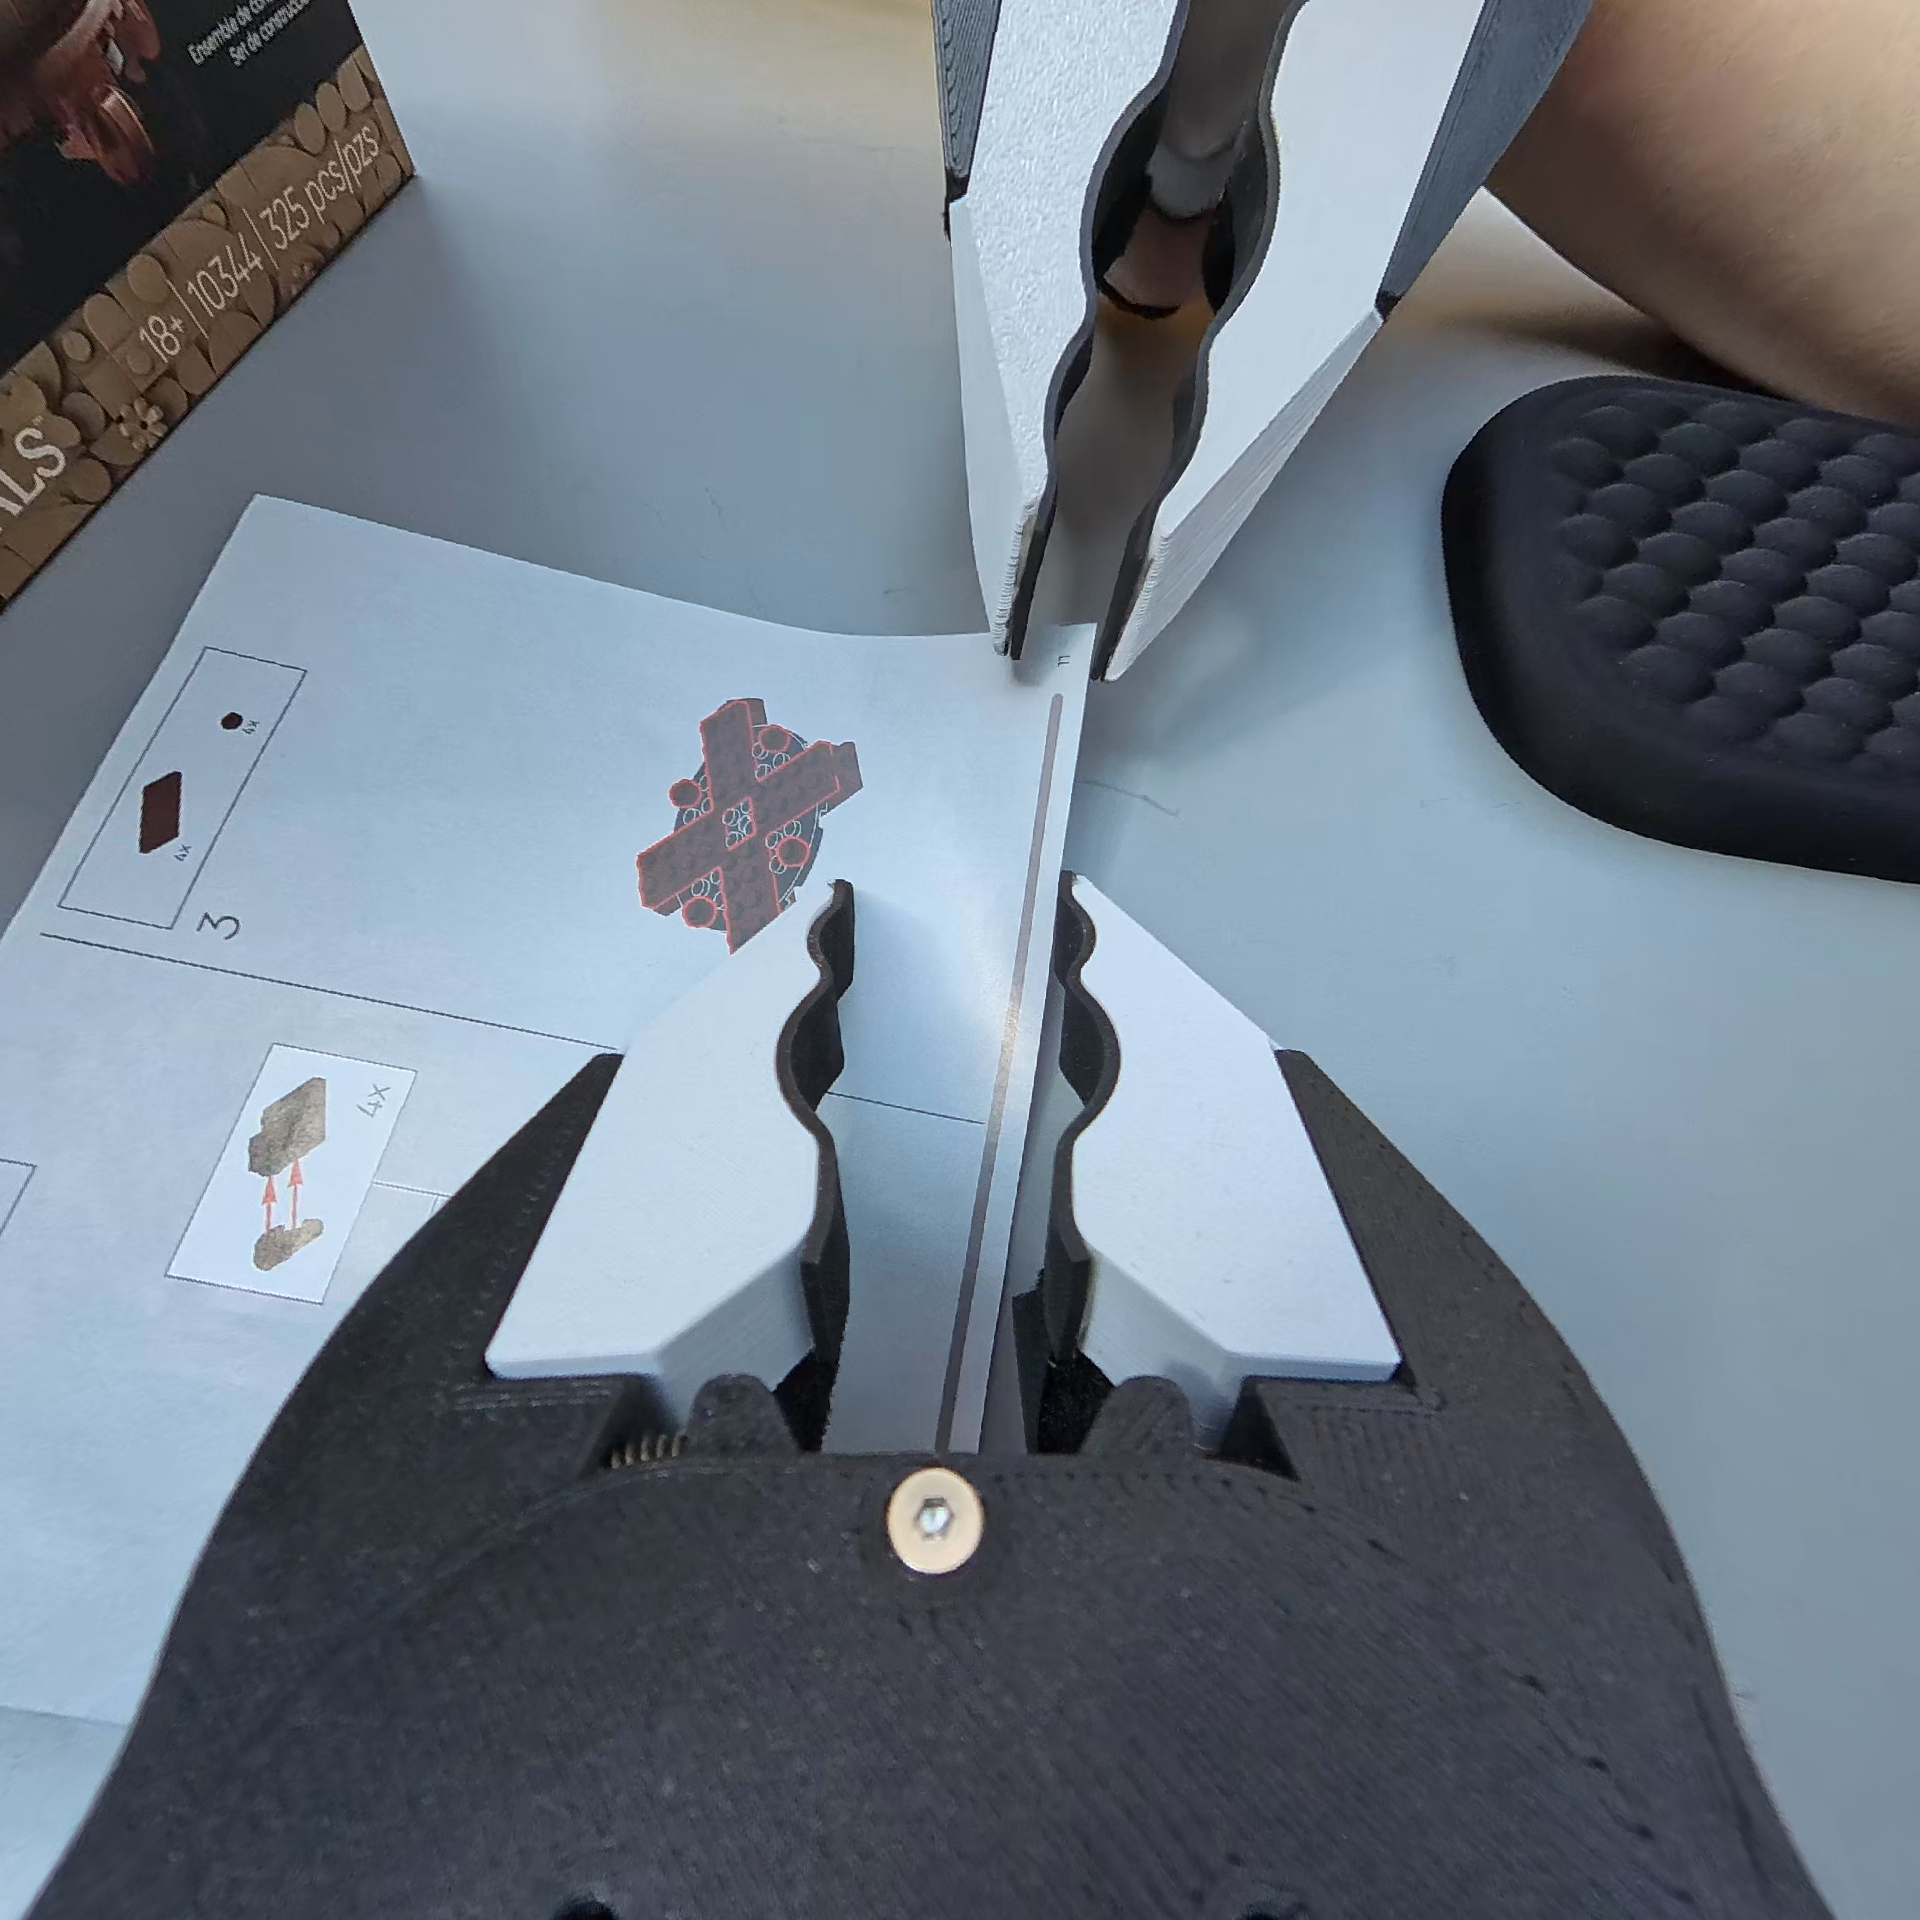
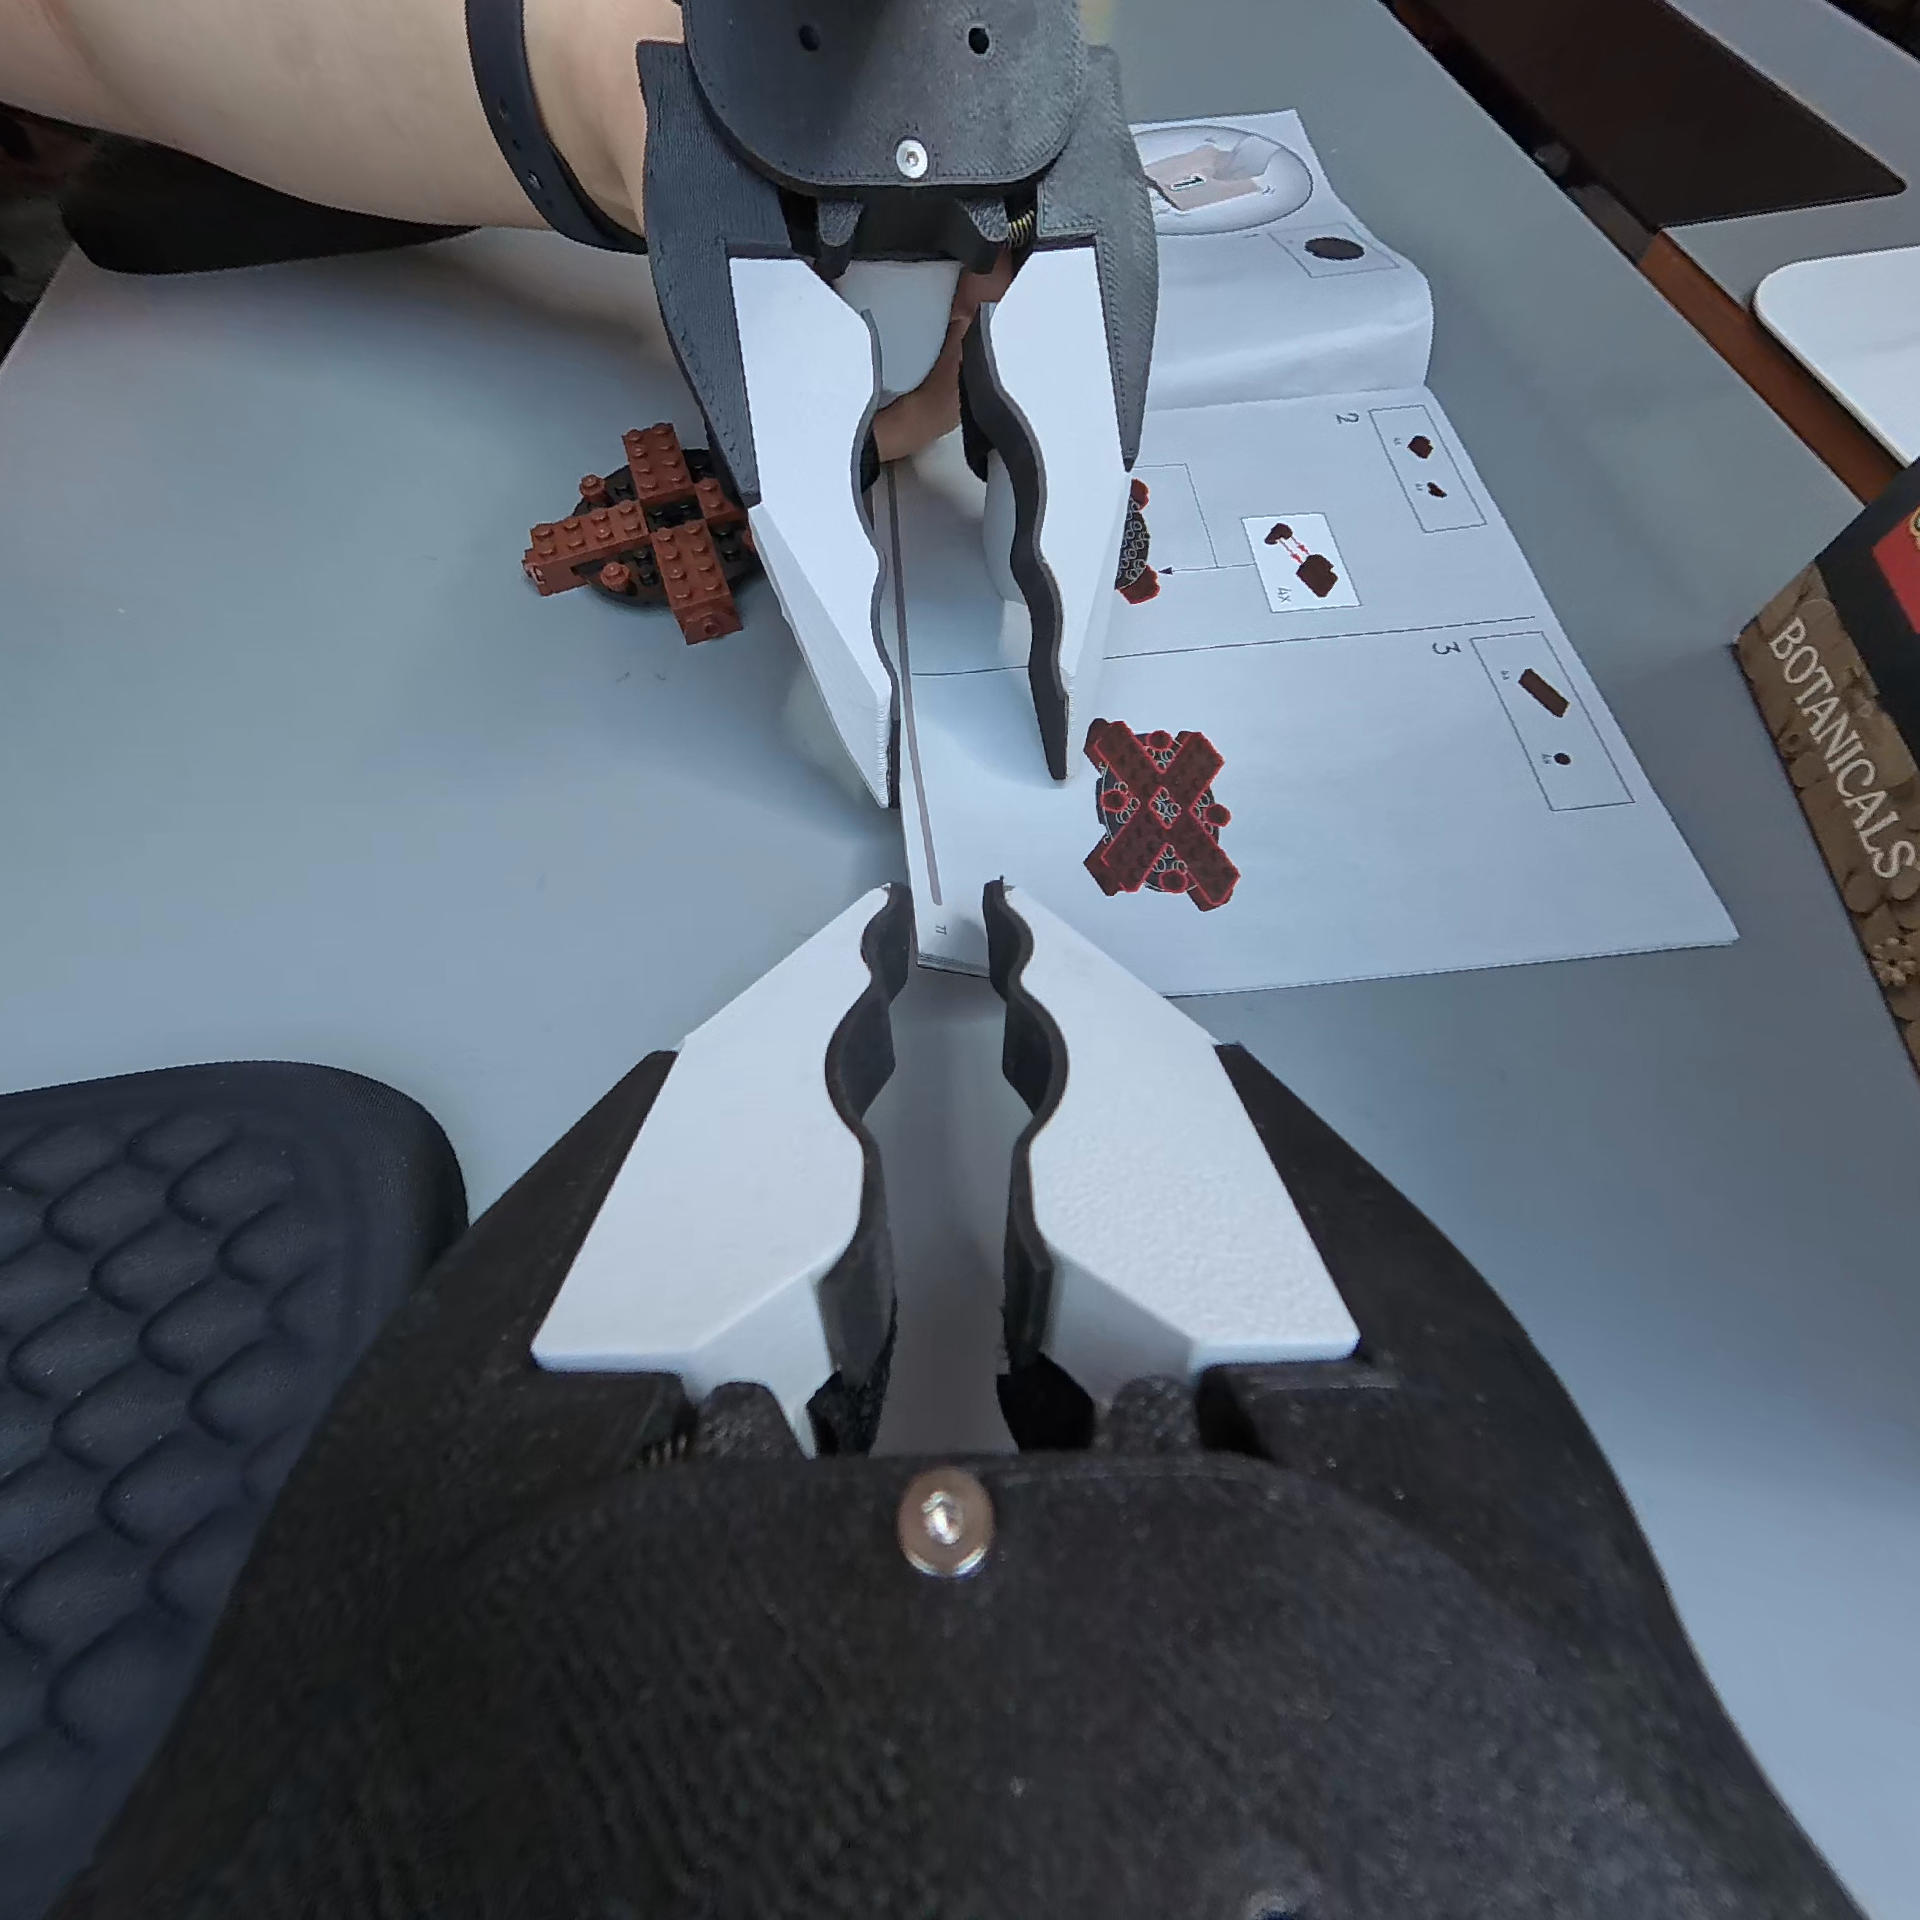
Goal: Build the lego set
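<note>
The open instruction booklet [image 1: 499, 748] lies on the grey table; it also shows in the right wrist view [image 2: 1351, 831]. My left gripper [image 1: 956, 894] is open and straddles the booklet's right edge. My right gripper [image 2: 943, 891] is open a little, with the page's near corner between its fingertips. Each gripper shows in the other view: the right one [image 1: 1060, 660] at the top, the left one [image 2: 971, 779] in the middle. The lego build [image 2: 644, 530], a brown cross of bricks on a round black plate, sits on the table beside the left gripper, touched by neither.
The lego box [image 1: 156, 260] stands beyond the booklet; it also shows at the right edge [image 2: 1849, 748]. A black padded rest [image 1: 1714, 623] lies by the right gripper [image 2: 156, 1299]. A person's forearm with a black strap [image 2: 520, 114] holds the left gripper. There is about 4 cm between the tips of the two grippers.
</note>
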Tool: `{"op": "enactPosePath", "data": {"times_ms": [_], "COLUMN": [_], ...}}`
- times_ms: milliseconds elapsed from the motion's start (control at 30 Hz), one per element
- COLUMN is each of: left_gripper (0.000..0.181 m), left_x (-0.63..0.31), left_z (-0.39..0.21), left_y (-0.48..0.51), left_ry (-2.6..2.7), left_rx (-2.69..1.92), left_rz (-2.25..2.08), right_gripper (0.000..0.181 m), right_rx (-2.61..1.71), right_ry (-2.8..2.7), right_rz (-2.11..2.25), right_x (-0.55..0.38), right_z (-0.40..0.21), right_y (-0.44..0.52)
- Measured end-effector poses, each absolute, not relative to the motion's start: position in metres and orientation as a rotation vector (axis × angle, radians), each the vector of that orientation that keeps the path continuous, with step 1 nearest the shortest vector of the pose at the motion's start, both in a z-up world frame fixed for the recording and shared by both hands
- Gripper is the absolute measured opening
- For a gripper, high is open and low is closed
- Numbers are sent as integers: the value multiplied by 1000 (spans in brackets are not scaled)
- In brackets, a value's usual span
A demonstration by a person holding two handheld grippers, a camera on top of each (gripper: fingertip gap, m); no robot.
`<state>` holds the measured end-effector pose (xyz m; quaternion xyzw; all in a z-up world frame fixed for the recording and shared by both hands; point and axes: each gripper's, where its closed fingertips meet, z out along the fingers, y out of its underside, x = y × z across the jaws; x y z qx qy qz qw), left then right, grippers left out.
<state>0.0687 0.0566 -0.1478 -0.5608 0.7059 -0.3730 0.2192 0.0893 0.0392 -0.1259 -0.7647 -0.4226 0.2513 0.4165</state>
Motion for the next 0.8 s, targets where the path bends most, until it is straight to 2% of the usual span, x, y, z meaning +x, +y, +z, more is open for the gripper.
{"op": "enactPosePath", "data": {"times_ms": [800], "left_gripper": [33], "left_x": [68], "left_z": [-146], "left_y": [55], "left_ry": [1947], "left_rx": [-1609], "left_rz": [-1135], "right_gripper": [12], "right_rx": [-1920], "right_ry": [-1026], "right_rz": [704], "right_x": [88], "right_z": [-126], "right_y": [40]}}
